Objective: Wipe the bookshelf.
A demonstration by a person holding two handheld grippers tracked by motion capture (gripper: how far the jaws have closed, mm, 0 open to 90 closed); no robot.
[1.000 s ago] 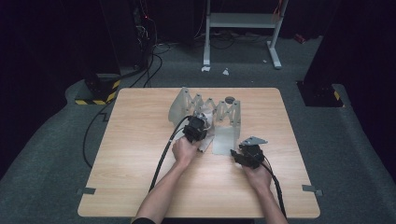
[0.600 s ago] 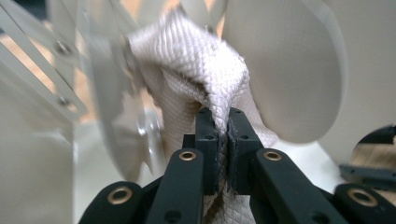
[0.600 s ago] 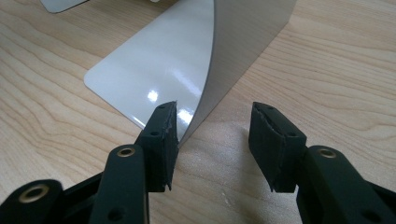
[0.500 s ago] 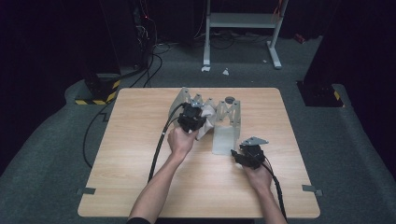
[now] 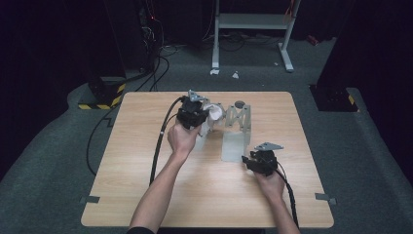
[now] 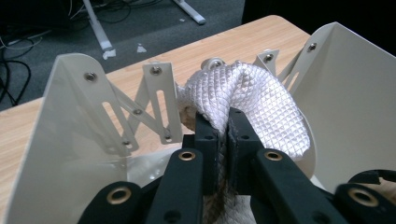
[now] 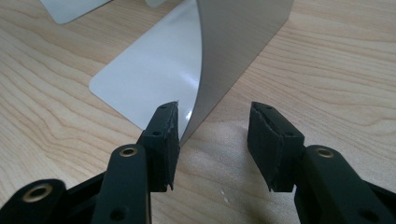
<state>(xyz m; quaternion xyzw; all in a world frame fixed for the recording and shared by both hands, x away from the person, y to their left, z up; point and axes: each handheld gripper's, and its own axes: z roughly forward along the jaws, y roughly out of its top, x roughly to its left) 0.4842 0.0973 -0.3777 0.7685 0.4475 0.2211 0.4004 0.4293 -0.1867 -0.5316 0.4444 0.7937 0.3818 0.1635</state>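
My left gripper (image 5: 195, 113) is clamped on the white quilted cloth (image 6: 243, 100), pinched tight at its fold, held above the rack's base between the metal bookend rack's (image 5: 237, 127) two end plates. Plates close on both sides, scissor links right behind; open room only upward. My right gripper (image 7: 212, 140) has been closing a bit, jaws apart, nothing pressed; the rack's right end-plate edge stands just inside the left pad. Bare table (image 5: 146, 195) near me, lots of clearance there.
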